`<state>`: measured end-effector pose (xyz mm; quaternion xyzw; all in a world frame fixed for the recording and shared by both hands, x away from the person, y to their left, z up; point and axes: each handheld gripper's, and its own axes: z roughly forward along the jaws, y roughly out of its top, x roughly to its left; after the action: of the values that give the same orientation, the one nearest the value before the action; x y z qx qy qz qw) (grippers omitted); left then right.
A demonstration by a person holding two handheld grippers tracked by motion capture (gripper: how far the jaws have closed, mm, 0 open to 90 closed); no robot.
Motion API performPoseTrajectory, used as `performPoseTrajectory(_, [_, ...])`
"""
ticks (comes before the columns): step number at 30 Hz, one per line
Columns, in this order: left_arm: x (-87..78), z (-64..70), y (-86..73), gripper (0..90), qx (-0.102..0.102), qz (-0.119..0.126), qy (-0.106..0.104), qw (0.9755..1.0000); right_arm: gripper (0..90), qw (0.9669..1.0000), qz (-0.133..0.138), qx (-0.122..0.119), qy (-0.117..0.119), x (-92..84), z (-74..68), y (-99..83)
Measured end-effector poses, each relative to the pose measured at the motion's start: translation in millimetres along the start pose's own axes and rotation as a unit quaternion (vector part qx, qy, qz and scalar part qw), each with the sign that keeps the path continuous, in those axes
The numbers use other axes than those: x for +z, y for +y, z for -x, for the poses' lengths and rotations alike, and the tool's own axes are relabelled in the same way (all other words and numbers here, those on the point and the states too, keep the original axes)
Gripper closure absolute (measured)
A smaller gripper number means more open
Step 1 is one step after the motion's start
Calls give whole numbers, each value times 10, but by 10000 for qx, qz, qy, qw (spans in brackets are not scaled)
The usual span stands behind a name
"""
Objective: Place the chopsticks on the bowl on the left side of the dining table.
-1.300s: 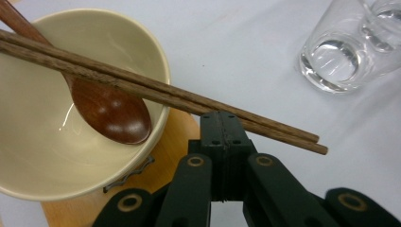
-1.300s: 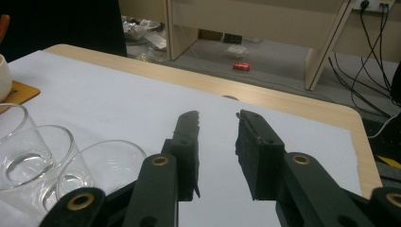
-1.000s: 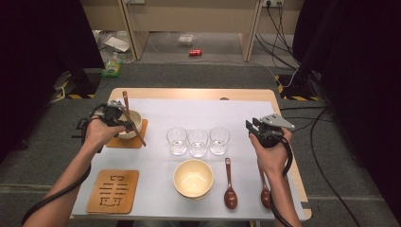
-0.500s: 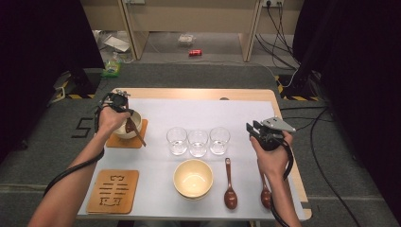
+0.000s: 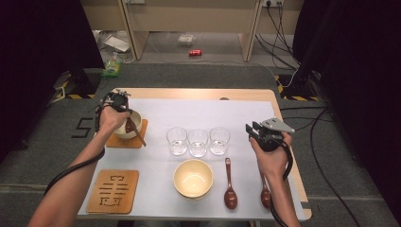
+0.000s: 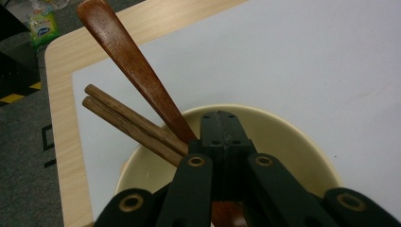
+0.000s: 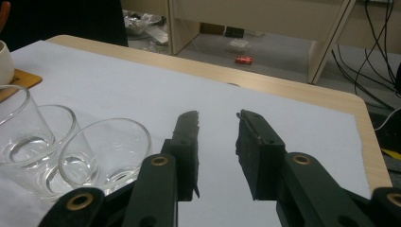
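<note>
The spoon [image 6: 137, 75] stands tilted in the bowl [image 5: 124, 131] at the table's left rear, head down inside, handle rising over the rim. The left gripper [image 6: 221, 124] is clamped on the spoon's lower shaft, jaws pressed together above the bowl's opening. Two chopsticks [image 6: 130, 124] lie side by side across the bowl's rim, just beside the spoon; in the left gripper view they run under the jaws, and contact with the jaws cannot be told. In the high view the chopsticks [image 5: 137, 132] slant from the bowl down over the coaster [image 5: 140, 140] that bears it.

The right gripper [image 5: 255, 131] hangs over the mat's right side, well apart from the bowl. Its jaws stand apart with nothing between them; the right gripper view shows bare mat [image 7: 142, 90] in the gap.

Three glasses [image 5: 198, 141] stand in a row at mid-table, touching or nearly so. A second bowl [image 5: 193, 178], empty, sits in front of them. Two more spoons [image 5: 230, 184] lie right of it, handles pointing away from the person; the outer one is partly hidden by the right forearm. A second coaster [image 5: 113, 191] lies bare at the near left.
</note>
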<state>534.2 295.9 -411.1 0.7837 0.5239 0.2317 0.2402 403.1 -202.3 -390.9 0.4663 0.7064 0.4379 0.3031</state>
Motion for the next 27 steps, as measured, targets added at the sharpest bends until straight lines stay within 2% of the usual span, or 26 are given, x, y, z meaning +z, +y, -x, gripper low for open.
performPoseTrajectory(7, [-11, -11, 5, 899, -8, -35, 96, 9999, 687, 10000, -10, -5, -1, -4, 1, 2])
performPoseTrajectory(17, [-53, -93, 8, 899, -26, -151, 150, 9998, 685, 10000, -9, -38, 13, 11, -9, 0])
performPoseTrajectory(27, [-44, -117, 15, 899, 73, -235, 178, 9995, 684, 10000, -28, -43, 23, 16, -18, -3])
